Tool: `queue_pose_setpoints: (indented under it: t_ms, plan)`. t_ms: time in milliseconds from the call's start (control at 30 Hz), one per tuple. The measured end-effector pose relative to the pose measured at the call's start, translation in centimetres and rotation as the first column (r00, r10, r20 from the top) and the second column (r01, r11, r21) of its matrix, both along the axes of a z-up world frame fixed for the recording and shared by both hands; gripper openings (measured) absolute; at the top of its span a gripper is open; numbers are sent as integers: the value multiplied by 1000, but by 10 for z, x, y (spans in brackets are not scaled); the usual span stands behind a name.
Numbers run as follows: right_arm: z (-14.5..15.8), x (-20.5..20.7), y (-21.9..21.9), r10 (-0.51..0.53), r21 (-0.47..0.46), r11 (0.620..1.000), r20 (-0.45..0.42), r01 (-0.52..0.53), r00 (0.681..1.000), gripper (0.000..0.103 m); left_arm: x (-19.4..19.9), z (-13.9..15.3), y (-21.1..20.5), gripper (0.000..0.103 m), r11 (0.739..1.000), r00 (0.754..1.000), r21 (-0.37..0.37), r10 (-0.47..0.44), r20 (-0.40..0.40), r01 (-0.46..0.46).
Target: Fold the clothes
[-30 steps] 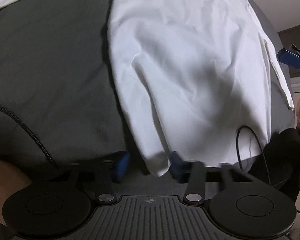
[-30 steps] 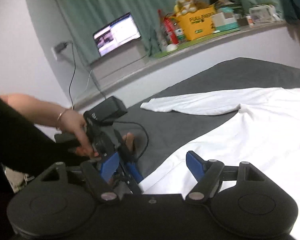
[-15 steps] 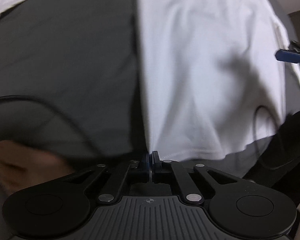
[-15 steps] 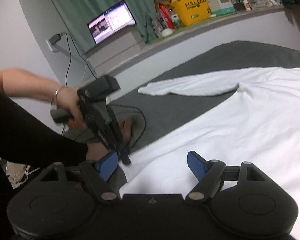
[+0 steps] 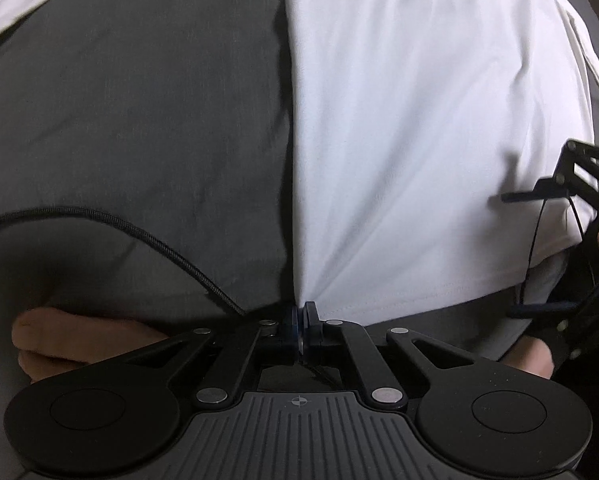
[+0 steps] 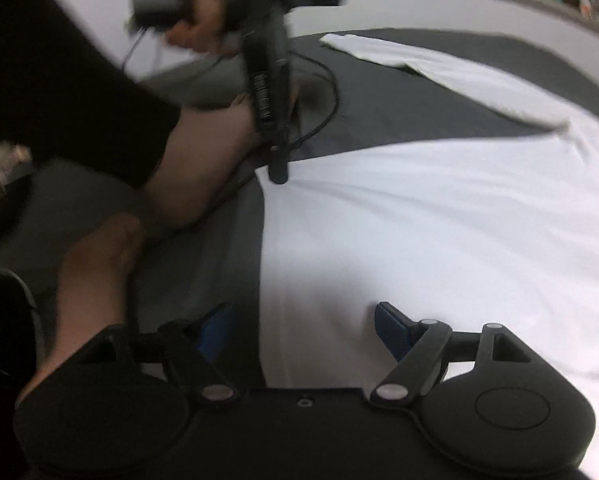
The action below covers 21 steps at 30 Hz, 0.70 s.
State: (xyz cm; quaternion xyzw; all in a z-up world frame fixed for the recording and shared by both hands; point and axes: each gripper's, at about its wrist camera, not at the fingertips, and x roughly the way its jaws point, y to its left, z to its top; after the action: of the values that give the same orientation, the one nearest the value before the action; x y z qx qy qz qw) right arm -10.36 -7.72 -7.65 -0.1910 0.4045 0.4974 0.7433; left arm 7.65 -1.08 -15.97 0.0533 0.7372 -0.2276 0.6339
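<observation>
Left tool [image 5: 299,314] clamped on shirt [image 5: 419,140] corner at lower centre, right tool [image 6: 303,332] spread wide over the blurred hem, apparently untouched, grey bed [image 5: 131,120]

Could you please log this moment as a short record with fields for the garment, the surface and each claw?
garment: white shirt, spread flat, one sleeve out to the side
surface: dark grey bed cover
left claw: shut on the shirt's bottom corner
right claw: open, straddling the hem, not gripping
cable: lies across the cover
</observation>
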Motion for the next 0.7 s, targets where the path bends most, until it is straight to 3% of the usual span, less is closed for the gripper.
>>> queue_pose_setpoints:
  t_ms: [200, 333, 633, 700]
  plan:
    - [-5, -17, 17, 9, -45, 999, 77, -5, 997, 71, -6, 5, -3, 1, 1000, 1000, 8, -23, 10, 22]
    - [-9, -22, 24, 0, -69, 998, 104, 7, 995, 48, -10, 13, -5, 1, 999, 998, 16, -45, 31, 45]
    - [-3, -22, 28, -29, -69, 997, 128, 38, 991, 52, -23, 8, 1, 1, 999, 999, 15, -40, -5, 40]
    - [4, -16, 24, -57, -49, 997, 133, 64, 990, 57, -24, 11, -1, 1, 997, 997, 40, -73, 14, 72]
